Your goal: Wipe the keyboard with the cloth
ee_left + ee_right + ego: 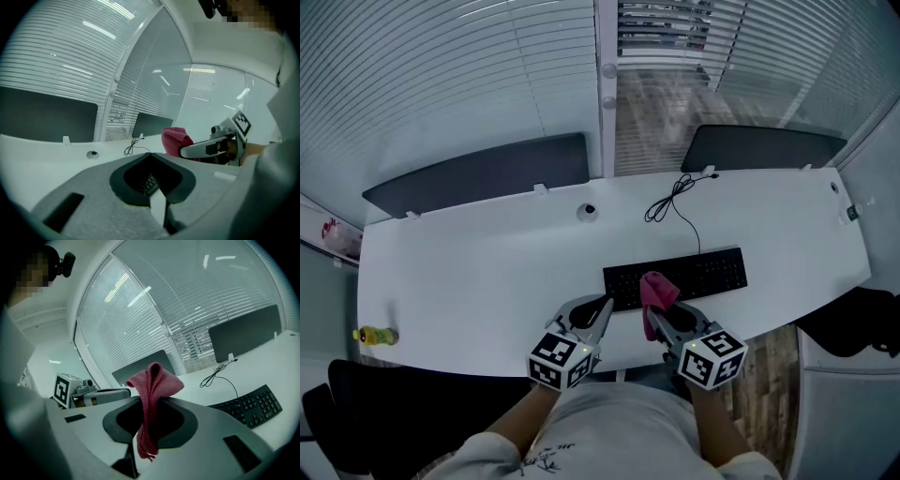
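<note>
A black keyboard lies on the white desk, near its front edge. My right gripper hovers over the keyboard's left part, shut on a pink cloth that sticks up bunched from between the jaws. In the right gripper view the cloth hangs through the jaws, with the keyboard to the right. My left gripper is held just left of it at the keyboard's left end, jaws together and holding nothing. In the left gripper view the cloth and right gripper show ahead to the right.
A black cable runs from the keyboard to the desk's back edge. A round grommet sits at mid desk, a yellow-green bottle at the front left. Dark partition panels stand behind. A black chair is at lower left.
</note>
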Demonstrator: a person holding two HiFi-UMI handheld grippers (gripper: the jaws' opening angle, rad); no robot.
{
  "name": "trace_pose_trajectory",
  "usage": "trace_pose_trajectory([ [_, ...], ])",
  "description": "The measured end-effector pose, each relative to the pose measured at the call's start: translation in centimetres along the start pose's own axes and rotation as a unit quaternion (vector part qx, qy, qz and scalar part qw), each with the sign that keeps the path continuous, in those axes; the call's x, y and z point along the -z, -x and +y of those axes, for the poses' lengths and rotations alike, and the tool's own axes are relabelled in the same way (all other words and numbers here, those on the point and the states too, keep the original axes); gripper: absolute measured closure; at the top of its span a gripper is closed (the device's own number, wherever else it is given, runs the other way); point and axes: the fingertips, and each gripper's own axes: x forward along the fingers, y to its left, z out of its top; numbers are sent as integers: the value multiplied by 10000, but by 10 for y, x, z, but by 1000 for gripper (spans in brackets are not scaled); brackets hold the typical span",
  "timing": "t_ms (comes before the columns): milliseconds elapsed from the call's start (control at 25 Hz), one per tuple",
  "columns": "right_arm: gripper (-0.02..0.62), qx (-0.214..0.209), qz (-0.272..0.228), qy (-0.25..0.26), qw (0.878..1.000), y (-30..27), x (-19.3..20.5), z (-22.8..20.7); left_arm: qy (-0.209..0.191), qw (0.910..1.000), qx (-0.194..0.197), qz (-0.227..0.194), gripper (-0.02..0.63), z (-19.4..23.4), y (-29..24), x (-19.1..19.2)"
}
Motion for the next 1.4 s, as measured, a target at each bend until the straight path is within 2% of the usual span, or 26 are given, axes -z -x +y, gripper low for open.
trace_pose_trajectory([
  [240,532,-156,151,124,9997,-7,-12,-13,200,9993,-319,-58,595,5,-10,1],
  [680,532,-522,455,174,9974,-48,-18,-31,375,9968,-696,143,595,27,-25,19],
  [960,532,-618,585,48,9964,-76,-9,-31,457,9958,-765,192,595,46,-29,27],
  [1400,532,-591,763,-116,9953,-123,9,-44,458,9961,-652,374,595,75,-44,50],
])
